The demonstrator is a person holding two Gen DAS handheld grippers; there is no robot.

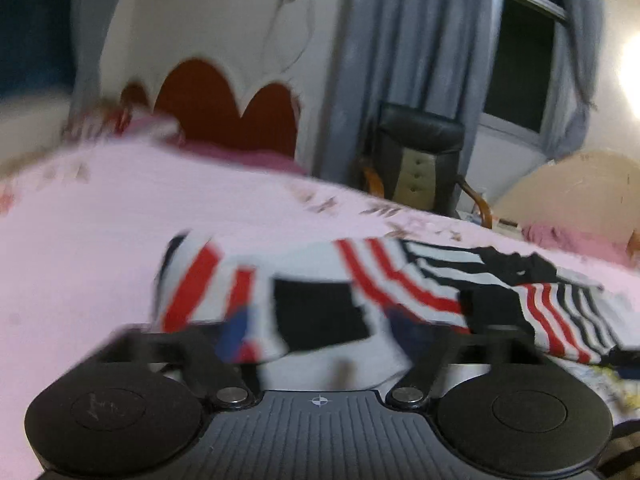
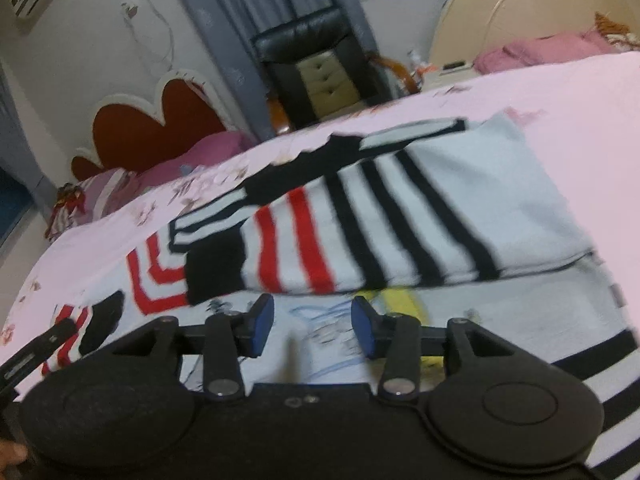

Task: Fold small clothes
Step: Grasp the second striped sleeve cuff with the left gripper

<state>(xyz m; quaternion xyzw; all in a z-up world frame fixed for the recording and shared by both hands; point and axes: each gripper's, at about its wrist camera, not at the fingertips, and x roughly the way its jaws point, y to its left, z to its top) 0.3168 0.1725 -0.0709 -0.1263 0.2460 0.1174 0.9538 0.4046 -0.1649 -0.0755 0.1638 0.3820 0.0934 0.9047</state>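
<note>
- Where the left wrist view looks along its fingers, the left gripper (image 1: 320, 340) hangs low over the striped sweater (image 1: 360, 292), which lies spread on the pink bedsheet (image 1: 100, 220).
- Motion blur smears this view; the blue fingertips (image 1: 236, 340) stand apart with nothing pinched between them, so I read this gripper as released, though the blur hides whether a pad brushes the knit.
- A sleeve with red bands lies off to the left, and a black-striped part lies to the right, just beside a dark chair (image 1: 416, 160) seen beyond the bed edge.
- As for the right wrist view, the right gripper (image 2: 312, 324) sits just above the sweater (image 2: 360, 220), its two blue pads parted and empty over the pale printed front.
- One panel with black and red stripes is already turned over the body, so the fold looks partly done, by my judgement.
- The other gripper's finger (image 2: 44, 340) shows at the lower left edge, near a sleeve.
- Risk: with both grippers released, the turned-over panel could slide back, since soft knit springs open when nothing pins it.
- Risk: a pinch taken here may catch both layers or the bedsheet beneath, dragging everything askew.
- Risk: a fast left-hand pull could tug the sleeve crooked.
</note>
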